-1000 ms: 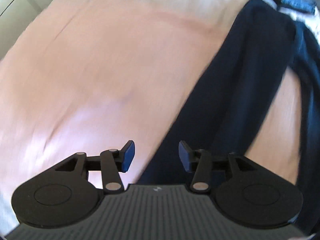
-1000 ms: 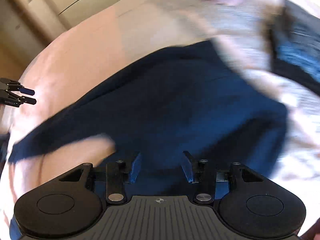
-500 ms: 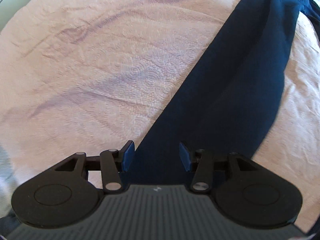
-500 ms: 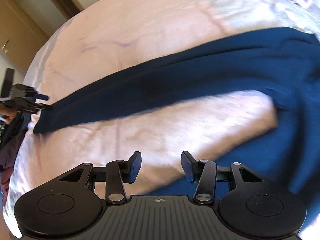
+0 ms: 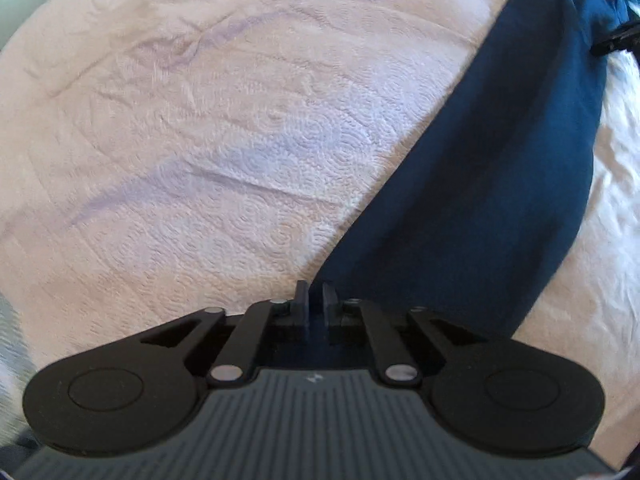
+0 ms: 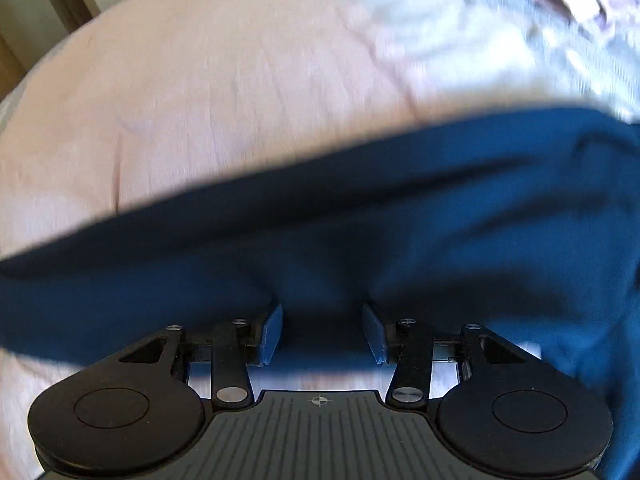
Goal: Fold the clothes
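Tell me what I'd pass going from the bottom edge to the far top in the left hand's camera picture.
Left gripper, its jaws having just closed onto the cloth's end → navy blue garment, stretching diagonally away on the pink bedspread → tip of the right gripper at the far upper right.

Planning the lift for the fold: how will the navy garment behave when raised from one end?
Probably floppy: the navy garment lies creased and draped flat on the pink bedspread. It likely sags between grips. The left gripper, having just closed, pinches only a narrow end, so the thin fabric might slip.
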{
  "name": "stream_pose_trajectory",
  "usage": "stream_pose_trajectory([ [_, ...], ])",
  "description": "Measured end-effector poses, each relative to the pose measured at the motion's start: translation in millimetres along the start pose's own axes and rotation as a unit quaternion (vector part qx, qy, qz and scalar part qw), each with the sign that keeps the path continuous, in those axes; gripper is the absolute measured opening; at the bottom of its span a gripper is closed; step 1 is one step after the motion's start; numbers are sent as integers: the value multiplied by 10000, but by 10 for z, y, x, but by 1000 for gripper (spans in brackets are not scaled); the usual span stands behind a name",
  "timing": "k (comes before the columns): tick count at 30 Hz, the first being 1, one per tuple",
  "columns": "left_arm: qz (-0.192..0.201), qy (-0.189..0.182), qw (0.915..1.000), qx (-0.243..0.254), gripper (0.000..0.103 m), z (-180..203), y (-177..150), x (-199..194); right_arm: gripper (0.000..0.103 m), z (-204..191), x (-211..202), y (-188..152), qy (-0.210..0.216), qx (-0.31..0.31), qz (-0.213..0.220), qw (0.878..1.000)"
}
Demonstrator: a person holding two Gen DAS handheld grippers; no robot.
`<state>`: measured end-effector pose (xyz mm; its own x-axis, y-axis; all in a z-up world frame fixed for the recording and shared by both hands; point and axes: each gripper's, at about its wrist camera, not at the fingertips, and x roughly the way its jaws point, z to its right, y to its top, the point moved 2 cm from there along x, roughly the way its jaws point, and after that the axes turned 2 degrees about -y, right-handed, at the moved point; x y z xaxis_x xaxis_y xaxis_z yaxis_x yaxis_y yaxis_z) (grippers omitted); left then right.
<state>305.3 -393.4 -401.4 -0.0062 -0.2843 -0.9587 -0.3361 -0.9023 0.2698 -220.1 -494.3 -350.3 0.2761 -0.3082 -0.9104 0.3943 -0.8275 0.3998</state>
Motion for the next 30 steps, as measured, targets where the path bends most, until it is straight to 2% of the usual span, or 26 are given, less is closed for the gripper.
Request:
stream_pose_trajectory([
  [2,124,33,9999,20,16,14,99,-151,48,39,-92,-65,12,7,-76,10000],
  [3,256,21,9997,-35,23,32,172,-238,48,59,-149,-46,53,96,-140,9998],
  [5,492,-124,9987,-61,29,137,392,-334,48,111,-323,-2,189,183,-81,9996],
  [8,754,-395,9964,13,33,352,720,-389,48,209,-482,251,183,-499,300,9981],
  [10,819,-562,9947,279,39,608,902,-264,48,249,-360,430,37,-1228,291,9920],
  [12,803,-681,9929,549,40,856,1047,-79,48,285,-179,608,-105,-2026,218,9790],
  [14,659,-584,9940,653,40,1027,1111,173,48,322,2,787,-247,-2811,143,9593],
  [16,514,-296,9958,702,38,1105,1148,430,48,313,223,916,-231,-3489,-11,9369],
  [17,510,-61,9969,603,39,1063,1147,516,48,302,345,963,-187,-3781,-111,9255],
  [18,575,-15,9978,332,40,983,1143,561,48,311,467,1017,-164,-3981,-175,9170],
  [19,635,23,9980,71,41,906,1138,602,48,353,579,1131,-133,-3964,-137,9179],
  [21,686,17,9971,-313,41,804,1134,617,48,515,757,1400,8,-3456,-80,9384],
  [23,674,141,9972,-292,41,800,1124,560,48,623,858,1571,95,-3073,-34,9515],
  [26,692,312,9963,-411,35,725,1080,326,48,651,721,1595,-54,-2971,231,9546],
  [27,741,243,9955,-532,35,680,1034,222,48,655,631,1579,-51,-2900,321,9565],
  [30,876,28,9922,-887,35,551,901,-76,48,508,322,1409,384,-2616,506,9631],
])
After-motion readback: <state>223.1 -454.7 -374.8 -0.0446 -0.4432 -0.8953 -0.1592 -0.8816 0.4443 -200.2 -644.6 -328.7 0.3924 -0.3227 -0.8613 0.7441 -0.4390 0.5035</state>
